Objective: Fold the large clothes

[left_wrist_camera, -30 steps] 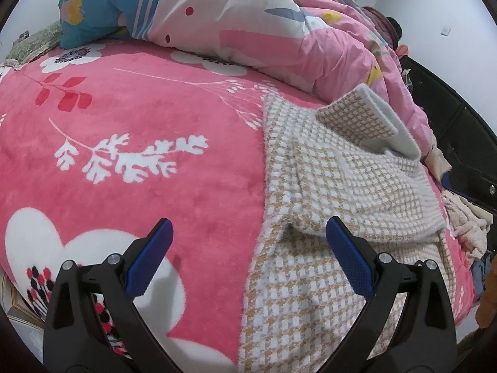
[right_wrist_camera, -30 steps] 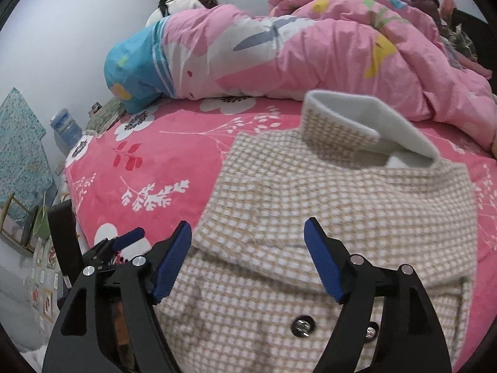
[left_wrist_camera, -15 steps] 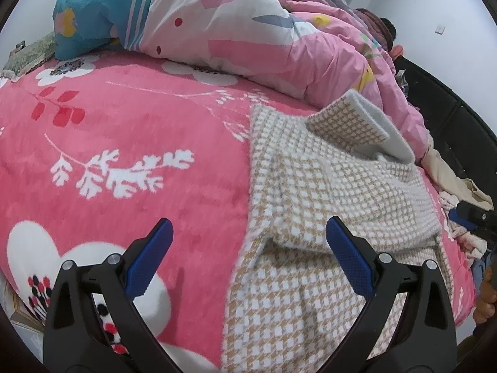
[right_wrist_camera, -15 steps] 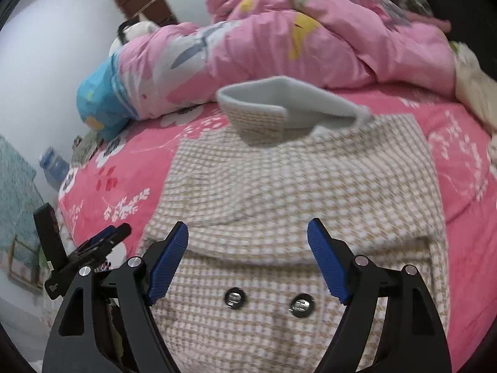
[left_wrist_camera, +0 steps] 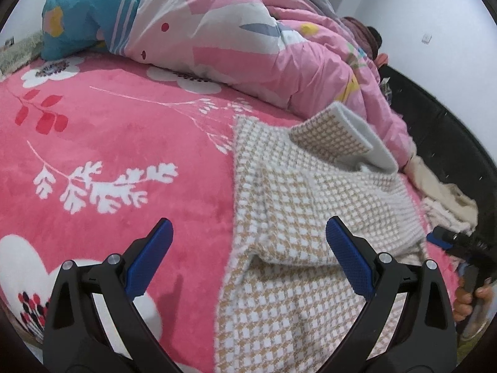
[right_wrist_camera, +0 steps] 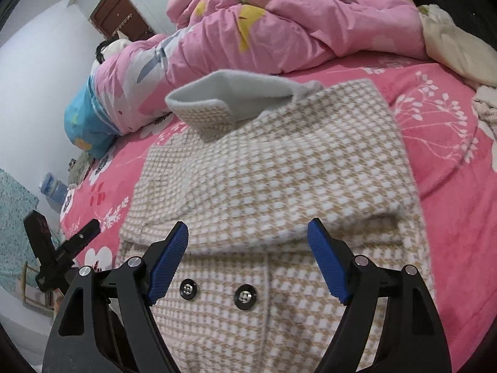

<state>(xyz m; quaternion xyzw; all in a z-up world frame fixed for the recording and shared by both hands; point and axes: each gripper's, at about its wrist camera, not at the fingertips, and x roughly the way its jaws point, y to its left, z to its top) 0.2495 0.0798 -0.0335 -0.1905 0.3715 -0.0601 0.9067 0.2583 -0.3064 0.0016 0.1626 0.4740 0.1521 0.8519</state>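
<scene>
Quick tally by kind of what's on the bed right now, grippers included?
Checked coat: 1
Coat buttons: 2
Pink quilt: 1
Pink floral blanket: 1
Cream clothes pile: 1
Open grippers, left gripper and right gripper: 2
Total: 8

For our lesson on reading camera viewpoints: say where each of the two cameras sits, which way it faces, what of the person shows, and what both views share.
Left wrist view: sits on the left claw, looking down across the pink bedspread at the checked coat's edge; fingers of a hand holding the right claw show at the right edge.
Right wrist view: sits on the right claw, facing the coat's buttons; the left claw shows at left.
Shared: coat, raised collar, pink duvet.
</scene>
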